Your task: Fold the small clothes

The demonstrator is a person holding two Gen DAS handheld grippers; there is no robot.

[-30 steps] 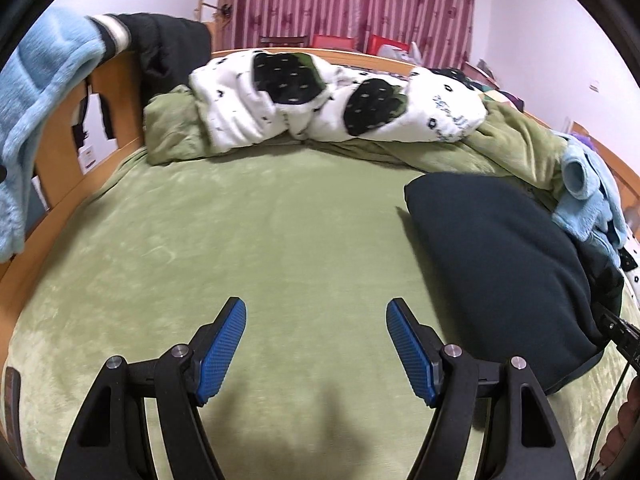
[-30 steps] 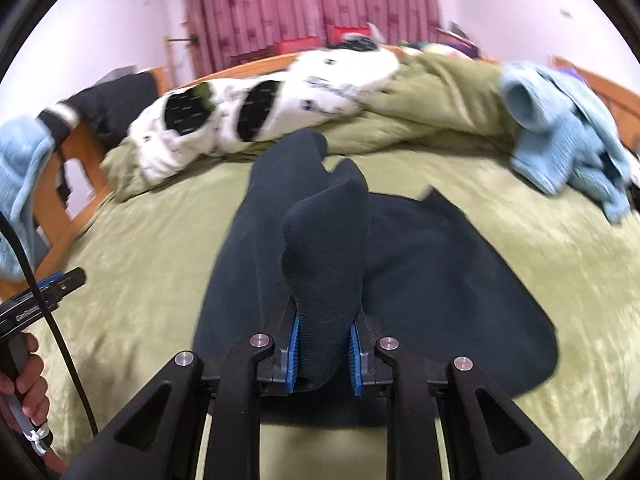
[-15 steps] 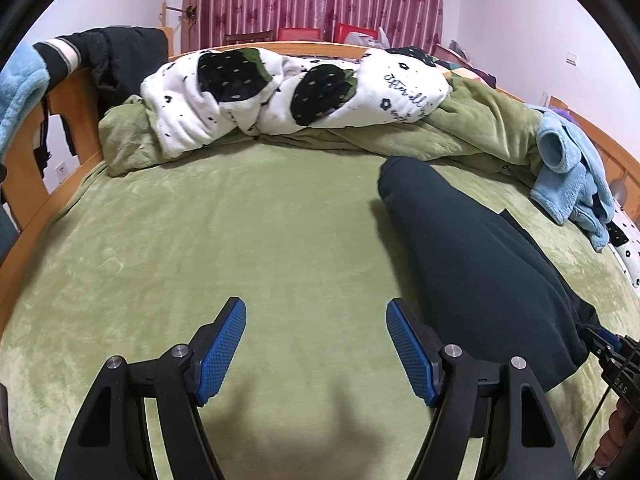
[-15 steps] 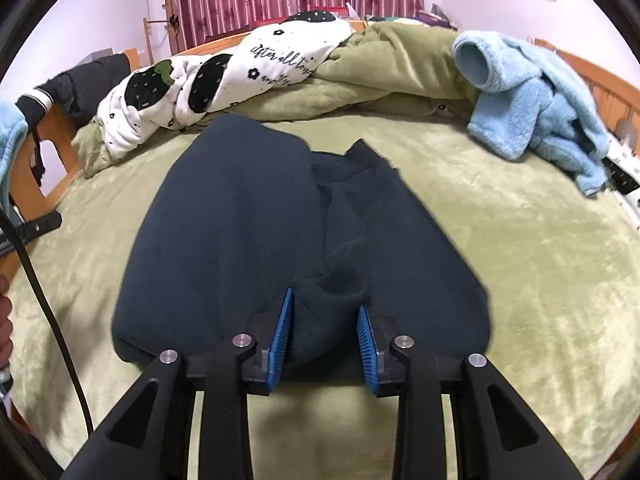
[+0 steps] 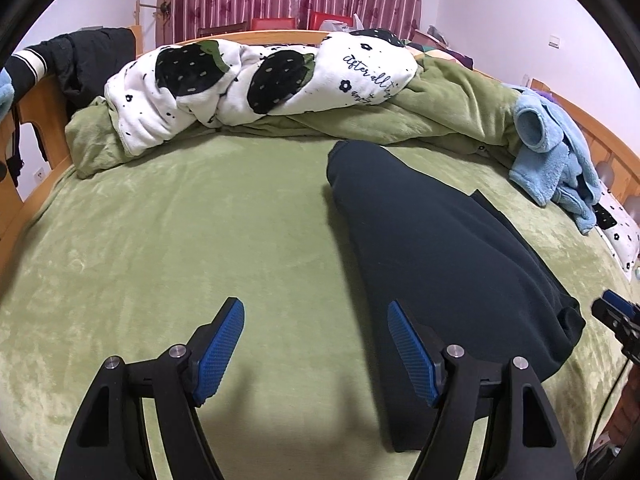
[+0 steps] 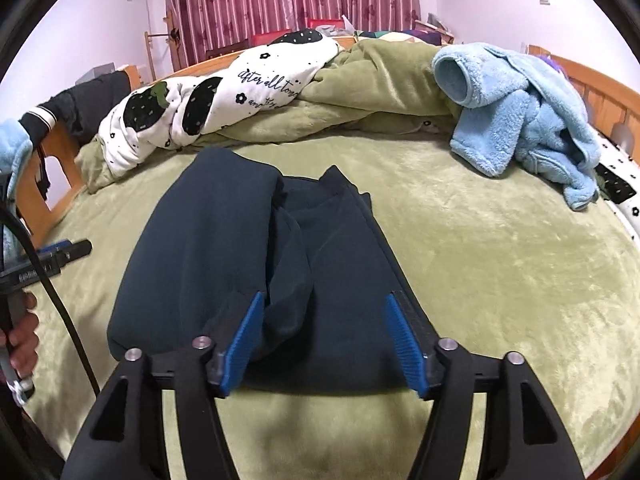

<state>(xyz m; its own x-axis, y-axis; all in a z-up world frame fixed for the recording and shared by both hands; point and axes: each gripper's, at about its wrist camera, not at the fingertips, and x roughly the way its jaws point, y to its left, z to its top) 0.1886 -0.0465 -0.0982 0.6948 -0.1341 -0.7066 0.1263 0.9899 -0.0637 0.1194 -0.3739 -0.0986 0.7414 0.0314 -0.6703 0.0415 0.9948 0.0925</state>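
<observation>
The dark navy garment (image 6: 256, 264) is laid on the green bed cover (image 6: 500, 280), folded lengthwise into a long panel, its far end reaching toward the heaped green duvet (image 6: 380, 92). A loose fold of cloth is seen bunched along the middle, running from the collar end down to the near hem.

The right gripper (image 6: 320, 344) is held with its jaws spread wide, the 2 blue pads astride that bunched ridge at the near hem; nothing is pinched between them. The left gripper (image 5: 316, 344) is likewise held wide and empty, low over bare cover just beside the garment's left edge, with its right pad (image 5: 408, 344) next to the dark cloth.

The step in hand is judged to be a release: 1 side has been laid over and the cloth has been let go of. The fold looks roughly halfway, since the panel is still long and the middle is rumpled.

For the next move, the central ridge would likely need to be smoothed flat, and then an end of the panel gripped so it can be brought over the other. A firm pinch through both layers would be called for, or the upper layer may slide.

The light blue fleece (image 6: 520, 120) is left untouched near the headboard side, well apart.
</observation>
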